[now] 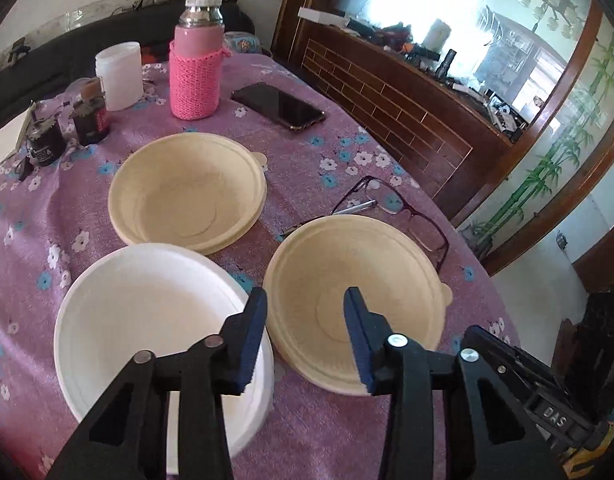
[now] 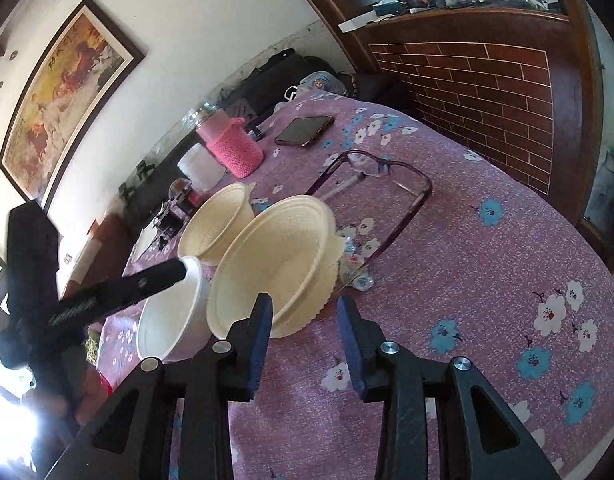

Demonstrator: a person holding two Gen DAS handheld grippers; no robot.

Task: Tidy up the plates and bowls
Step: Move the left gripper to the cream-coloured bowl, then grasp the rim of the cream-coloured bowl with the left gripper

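Left wrist view: the left tool (image 1: 305,320) hangs with its jaws apart and nothing between them, just above the gap between the white bowl (image 1: 155,320) and the near cream bowl (image 1: 359,304). Both sit upright on the desk (image 1: 307,432); the far cream bowl (image 1: 189,192) stands just behind them. The right wrist view has the right tool (image 2: 305,330) likewise spread and empty, low beside the near cream bowl's rim.

These bowls look thin and light, so a pinch on one rim would likely tip or skid it across the cloth. The glasses (image 1: 403,216) and pen (image 1: 353,208) lie touching or just beside the near cream bowl's far edge; a shove could drag them along. Further back stand the phone (image 1: 279,106), pink bottle (image 1: 195,68), white tub (image 1: 119,76) and dark jars (image 1: 69,124).

Only the right wrist view shows the bowls' depth and the left tool reaching over the white bowl; only the left shows their bare insides.
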